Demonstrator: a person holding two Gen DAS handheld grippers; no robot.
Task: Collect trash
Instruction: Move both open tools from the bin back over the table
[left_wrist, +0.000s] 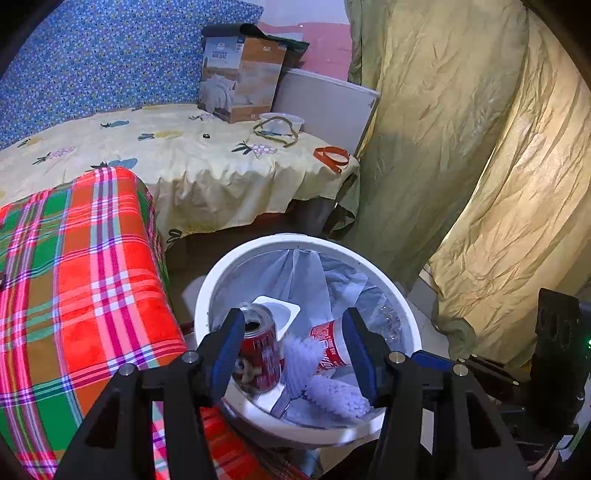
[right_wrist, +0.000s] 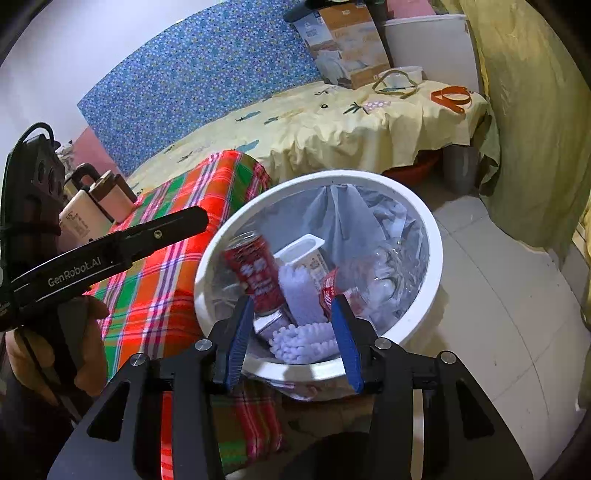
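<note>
A white round trash bin (left_wrist: 207, 295) with a clear liner stands on the floor beside the plaid-covered table; it also shows in the right wrist view (right_wrist: 437, 251). Inside lie a red soda can (left_wrist: 258, 350) (right_wrist: 255, 273), a white yogurt cup (left_wrist: 280, 312) (right_wrist: 301, 249), a red-labelled plastic bottle (left_wrist: 327, 345) (right_wrist: 330, 288) and pale purple fluffy pieces (left_wrist: 336, 397) (right_wrist: 306, 341). My left gripper (left_wrist: 293, 328) is open and empty above the bin. My right gripper (right_wrist: 293, 314) is open and empty above the bin's near rim. The left gripper's body (right_wrist: 110, 251) shows at the left.
A plaid cloth (left_wrist: 81, 277) covers the table at the left. A yellow-sheeted bed (left_wrist: 184, 155) lies behind, with a cardboard box (left_wrist: 240, 77), a bowl (left_wrist: 282, 122) and an orange strap (left_wrist: 332, 157). Yellow curtains (left_wrist: 480, 147) hang at the right. Tiled floor (right_wrist: 498, 314) lies right of the bin.
</note>
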